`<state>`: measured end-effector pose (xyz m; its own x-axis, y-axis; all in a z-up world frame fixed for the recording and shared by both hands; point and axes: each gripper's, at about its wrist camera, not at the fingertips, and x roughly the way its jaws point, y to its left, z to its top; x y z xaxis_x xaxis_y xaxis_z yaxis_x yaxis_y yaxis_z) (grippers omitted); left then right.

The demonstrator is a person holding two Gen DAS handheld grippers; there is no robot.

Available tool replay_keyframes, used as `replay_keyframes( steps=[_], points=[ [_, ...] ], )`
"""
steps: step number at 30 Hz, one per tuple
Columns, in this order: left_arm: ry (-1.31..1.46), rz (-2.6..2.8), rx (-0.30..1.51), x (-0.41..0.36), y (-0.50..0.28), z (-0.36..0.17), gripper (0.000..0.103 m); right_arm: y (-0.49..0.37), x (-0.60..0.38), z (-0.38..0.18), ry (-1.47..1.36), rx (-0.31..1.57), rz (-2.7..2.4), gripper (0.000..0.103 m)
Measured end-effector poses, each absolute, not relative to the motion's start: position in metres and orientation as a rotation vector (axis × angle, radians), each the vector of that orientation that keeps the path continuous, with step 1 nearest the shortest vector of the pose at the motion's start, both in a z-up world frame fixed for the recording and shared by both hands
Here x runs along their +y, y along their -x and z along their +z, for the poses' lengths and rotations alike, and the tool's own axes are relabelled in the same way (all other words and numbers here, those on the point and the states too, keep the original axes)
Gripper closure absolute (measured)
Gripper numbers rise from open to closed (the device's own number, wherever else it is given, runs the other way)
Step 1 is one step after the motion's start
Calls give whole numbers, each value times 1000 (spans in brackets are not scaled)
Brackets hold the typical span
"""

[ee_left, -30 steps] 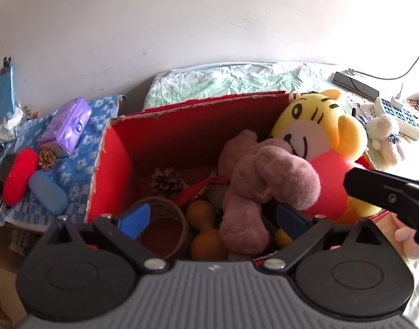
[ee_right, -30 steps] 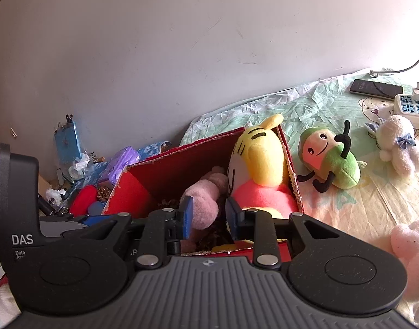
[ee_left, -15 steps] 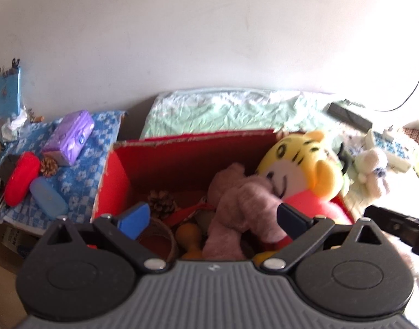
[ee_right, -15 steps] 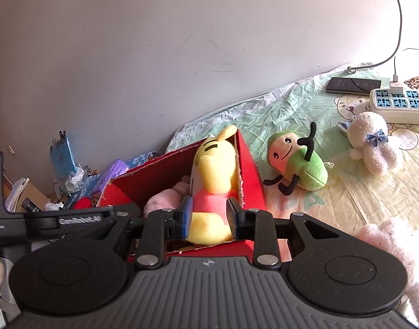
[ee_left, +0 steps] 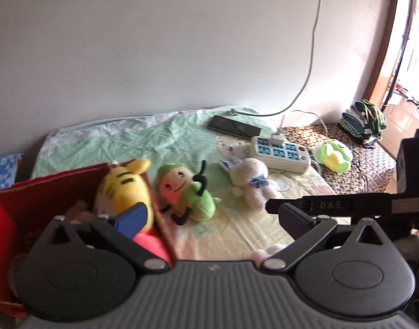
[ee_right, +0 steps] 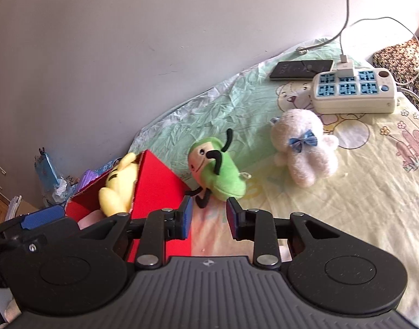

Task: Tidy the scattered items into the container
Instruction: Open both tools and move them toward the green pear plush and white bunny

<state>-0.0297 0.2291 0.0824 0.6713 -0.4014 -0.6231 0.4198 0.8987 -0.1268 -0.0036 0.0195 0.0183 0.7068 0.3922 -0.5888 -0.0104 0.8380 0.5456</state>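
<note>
I am in a home bedroom: a bed (ee_right: 346, 192) under a cartoon-print sheet against a plain wall, soft toys (ee_right: 305, 148) lying on it, a phone (ee_right: 301, 70) and a power strip (ee_right: 354, 90) near the wall, folded clothes (ee_left: 364, 122) by a sunlit doorway.

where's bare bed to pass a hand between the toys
Free: yellow sheet right of the white bear, and the strip between it and the green plush. Crowded: the red box, and around the power strip and phone.
</note>
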Motion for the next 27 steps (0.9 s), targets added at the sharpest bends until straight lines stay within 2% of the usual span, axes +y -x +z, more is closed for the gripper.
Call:
replay_keyframes(
  steps=[8,15,20,22,27],
  points=[
    [40,-424,782,163,-8,46,2,-38,-46,16,-528,868,321,72],
    [-52,-243,828,136,-36,1,2,-90,-53,3,-497,951,445,58],
    [-43,-159,839,137,-62,-16,2,-126,-35,-10,-468,1013,530,57],
    [-55,-139,827,132,-70,-23,2,-140,-29,-15,-478,1027,545,49],
    [-90,-84,824,132,-87,-43,2,-174,-10,-28,-507,1066,594,42]
  ],
)
